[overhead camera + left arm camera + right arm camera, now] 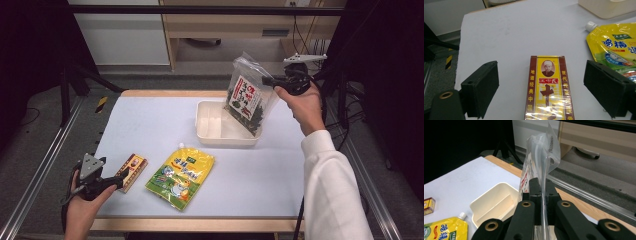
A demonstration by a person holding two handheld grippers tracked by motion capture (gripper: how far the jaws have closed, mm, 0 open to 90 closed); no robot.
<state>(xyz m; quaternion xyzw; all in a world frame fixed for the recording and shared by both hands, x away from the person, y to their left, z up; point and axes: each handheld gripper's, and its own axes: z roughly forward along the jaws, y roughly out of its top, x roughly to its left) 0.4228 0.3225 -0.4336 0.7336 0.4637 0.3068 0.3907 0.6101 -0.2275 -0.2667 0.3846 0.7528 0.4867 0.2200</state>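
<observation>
Right claw (270, 80) — jaws pressed together on the upper edge of the bag (248, 97), a clear pouch of dark dried greens with a red-and-white label. The bag is hanging below and ahead of the claw, its lower end dipping toward the far right part of the tray (210, 135); whether it is touching the tray floor is hard to tell from the high view. In the right gripper view the film (544, 157) is rising straight up between the closed pads.

Left claw (120, 181) — jaws standing wide apart, gripping nothing. The box (548, 87), yellow with brown borders, is lying flat on the table (150, 115) right between the two pads (482, 87), clear of both. The pouch (181, 175), yellow with a white cap, is lying just beyond the right-hand pad.

Step in hand, as judged: the bag is being placed into the tray while the left claw is lining up on the box.

Next move calls for: lowering the bag until it is settling inside the tray walls, then parting the jaws; on the left, closing squarely on the box's long sides without nudging the pouch.
</observation>
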